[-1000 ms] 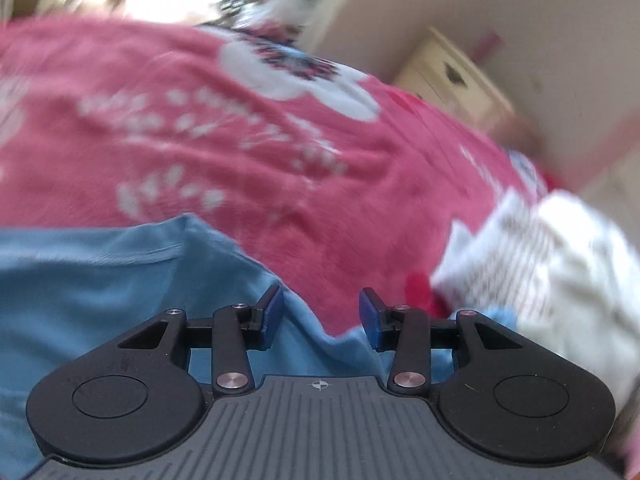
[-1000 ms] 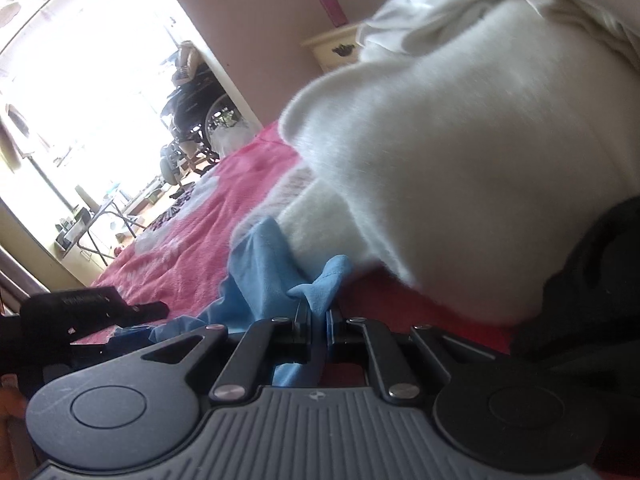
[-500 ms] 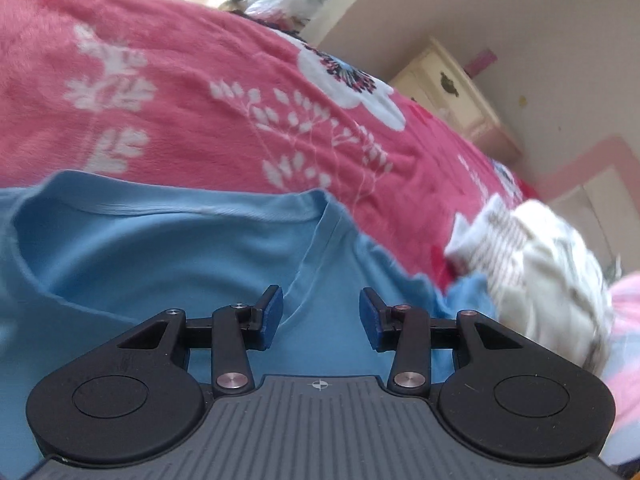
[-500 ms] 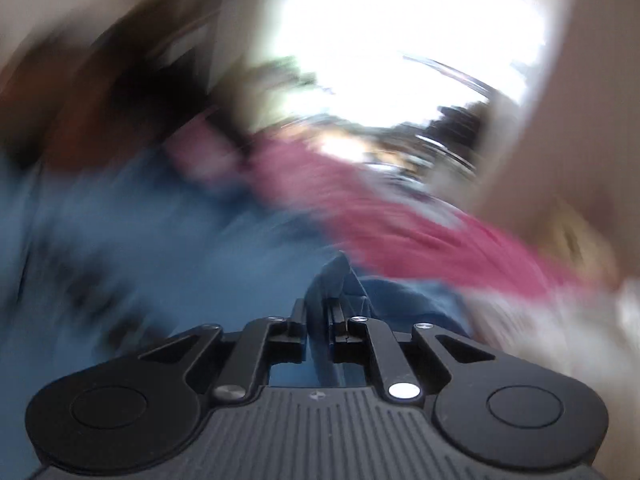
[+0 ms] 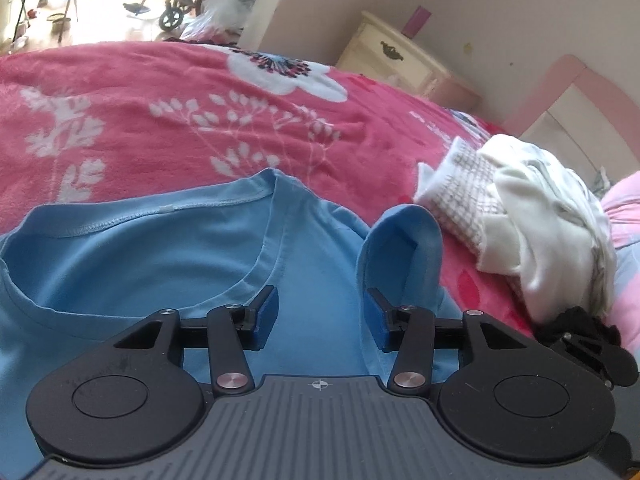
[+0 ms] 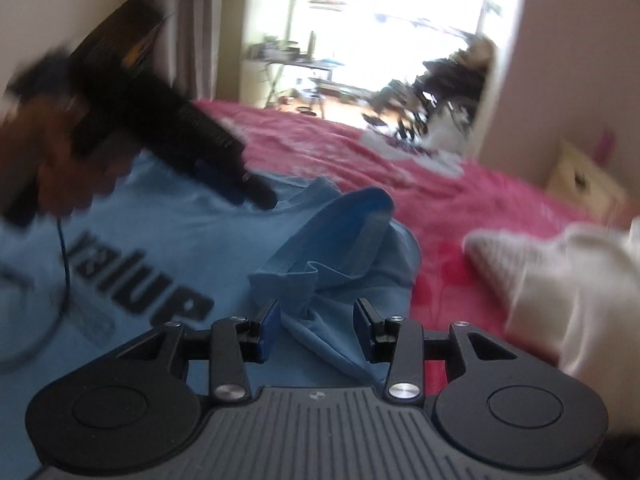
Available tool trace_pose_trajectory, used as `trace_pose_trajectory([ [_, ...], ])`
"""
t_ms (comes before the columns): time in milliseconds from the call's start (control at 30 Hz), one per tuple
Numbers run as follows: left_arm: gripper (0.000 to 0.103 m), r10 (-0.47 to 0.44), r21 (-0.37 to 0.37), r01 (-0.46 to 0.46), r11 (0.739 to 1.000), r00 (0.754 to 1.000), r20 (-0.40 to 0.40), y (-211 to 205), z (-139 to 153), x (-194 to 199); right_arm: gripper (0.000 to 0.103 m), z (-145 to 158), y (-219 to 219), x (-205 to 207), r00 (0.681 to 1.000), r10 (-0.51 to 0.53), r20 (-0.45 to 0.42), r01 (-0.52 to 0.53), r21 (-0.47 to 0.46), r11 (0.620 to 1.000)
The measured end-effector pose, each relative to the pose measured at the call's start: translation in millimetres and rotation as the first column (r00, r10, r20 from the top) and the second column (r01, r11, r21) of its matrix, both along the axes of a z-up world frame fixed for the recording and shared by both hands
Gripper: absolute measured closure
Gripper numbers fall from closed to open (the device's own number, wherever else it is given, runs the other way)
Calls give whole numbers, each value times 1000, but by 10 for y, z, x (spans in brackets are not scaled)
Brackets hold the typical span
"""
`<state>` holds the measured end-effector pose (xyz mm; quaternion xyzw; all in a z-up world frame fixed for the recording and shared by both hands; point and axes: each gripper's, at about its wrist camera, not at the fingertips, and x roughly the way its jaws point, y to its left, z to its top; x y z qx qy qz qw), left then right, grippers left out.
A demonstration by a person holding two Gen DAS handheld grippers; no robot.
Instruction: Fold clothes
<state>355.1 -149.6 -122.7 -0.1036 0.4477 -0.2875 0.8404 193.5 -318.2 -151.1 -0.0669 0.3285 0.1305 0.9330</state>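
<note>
One light-blue T-shirt [image 5: 168,256] lies spread on the pink floral fleece blanket [image 5: 168,92], printed side up, and its sleeve [image 6: 340,232] now sits loose and rumpled. A second ago the right gripper [image 6: 316,322] pinched that sleeve; its jaws are opening now, the fabric lying between the pads without being pressed, so the sleeve fold looks delivered. The left gripper [image 5: 320,316] has swung in over the ribbed collar [image 5: 256,268], jaws opening, holding nothing. Thin jersey knit, soft and creasing easily. Beyond, a heaped pile of white and checked laundry [image 5: 520,224] awaits beside a cream bedside cabinet [image 5: 396,56].
</note>
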Motion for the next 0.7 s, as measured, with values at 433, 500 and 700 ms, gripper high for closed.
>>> trace_pose_trajectory([
  [433, 56, -14, 43, 10, 999, 996, 83, -47, 95, -18, 60, -145, -256, 614, 881, -294, -369, 440, 415, 797],
  [500, 56, -52, 88, 40, 995, 990, 134, -180, 128, 15, 60, -189, -231, 640, 860, -319, -399, 474, 394, 787],
  [700, 55, -217, 291, 128, 948, 931, 295, -732, 164, 120, 59, -213, -273, 627, 825, -347, -447, 536, 424, 730],
])
